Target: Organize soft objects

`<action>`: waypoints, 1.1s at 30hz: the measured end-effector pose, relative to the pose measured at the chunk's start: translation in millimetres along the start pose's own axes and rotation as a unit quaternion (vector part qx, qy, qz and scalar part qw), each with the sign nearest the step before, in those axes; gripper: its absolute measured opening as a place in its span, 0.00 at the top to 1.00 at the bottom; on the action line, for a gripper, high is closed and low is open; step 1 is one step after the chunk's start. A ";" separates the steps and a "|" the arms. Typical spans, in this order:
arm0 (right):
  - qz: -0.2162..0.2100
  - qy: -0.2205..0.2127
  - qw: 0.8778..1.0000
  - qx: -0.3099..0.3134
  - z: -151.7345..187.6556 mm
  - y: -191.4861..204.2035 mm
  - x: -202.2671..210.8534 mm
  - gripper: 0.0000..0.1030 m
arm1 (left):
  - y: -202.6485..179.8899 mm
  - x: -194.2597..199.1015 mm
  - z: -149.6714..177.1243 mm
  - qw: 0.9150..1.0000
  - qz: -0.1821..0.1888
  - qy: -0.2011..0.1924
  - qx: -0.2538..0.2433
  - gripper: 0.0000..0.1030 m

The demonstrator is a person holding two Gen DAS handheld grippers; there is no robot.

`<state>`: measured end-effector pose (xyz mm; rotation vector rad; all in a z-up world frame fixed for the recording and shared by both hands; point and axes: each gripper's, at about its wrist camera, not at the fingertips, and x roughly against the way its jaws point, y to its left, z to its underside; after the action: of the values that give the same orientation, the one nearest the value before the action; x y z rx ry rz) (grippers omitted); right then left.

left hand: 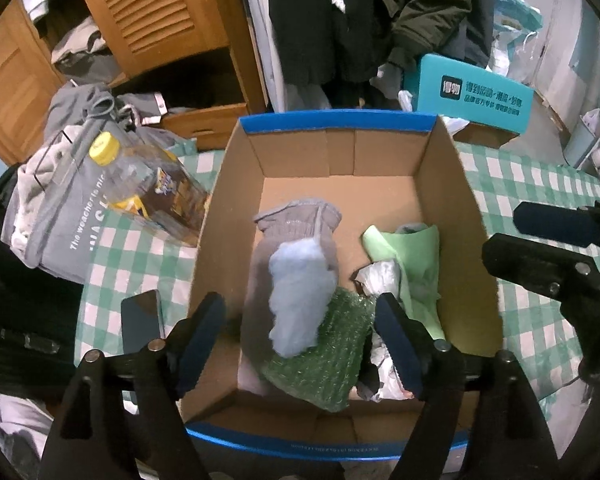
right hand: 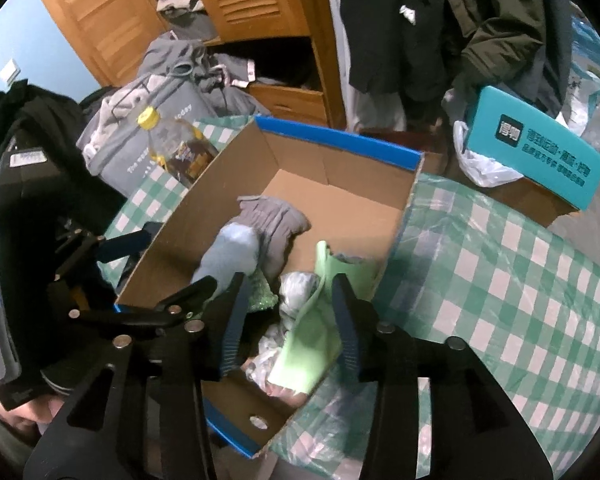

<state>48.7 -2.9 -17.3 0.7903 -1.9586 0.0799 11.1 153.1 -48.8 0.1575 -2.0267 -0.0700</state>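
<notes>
An open cardboard box [left hand: 336,122] [right hand: 340,140] with a blue rim stands on the checked cloth. In it lie a grey sock-like cloth [left hand: 296,220] [right hand: 272,216], a pale blue fluffy piece [left hand: 300,292] [right hand: 232,252] on top of it, green bubble wrap [left hand: 332,356], a light green cloth [left hand: 412,256] [right hand: 304,356] and crumpled white plastic [left hand: 376,276]. My left gripper [left hand: 300,320] [right hand: 182,258] hangs open over the box's near end, its pads well clear of the blue piece. My right gripper [right hand: 290,312] [left hand: 504,232] is open astride the light green cloth, not pressing it.
A yellow-capped bottle [left hand: 148,184] leans on a grey bag of clothes [left hand: 60,216] left of the box. A dark flat object [left hand: 142,320] lies by the box's left wall. A teal carton [left hand: 472,96], hanging dark coats [left hand: 340,20] and a wooden wardrobe [left hand: 152,8] stand behind. Green checked cloth [right hand: 500,280] spreads to the right.
</notes>
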 end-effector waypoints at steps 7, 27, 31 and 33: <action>0.026 -0.025 0.999 -0.023 3.7 -9.2 30.9 0.36 | -6.5 26.8 -3.6 1.000 0.003 -0.029 -0.009 0.11; 0.091 -0.088 0.992 -0.023 34.0 -24.1 108.0 0.35 | -50.9 74.0 -1.9 0.996 0.020 -0.071 -0.047 0.01; 0.099 -0.096 0.990 -0.020 39.5 -29.7 116.4 0.35 | -55.4 78.4 -3.2 0.996 0.019 -0.077 -0.045 0.01; 0.097 -0.097 0.990 -0.024 40.8 -33.0 118.4 0.35 | -57.7 79.7 -4.0 0.996 0.019 -0.078 -0.044 0.01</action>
<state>-0.5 -102.5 49.4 0.5929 -2.2110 0.0743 -15.6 84.7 16.8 0.0584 -2.1780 -0.1508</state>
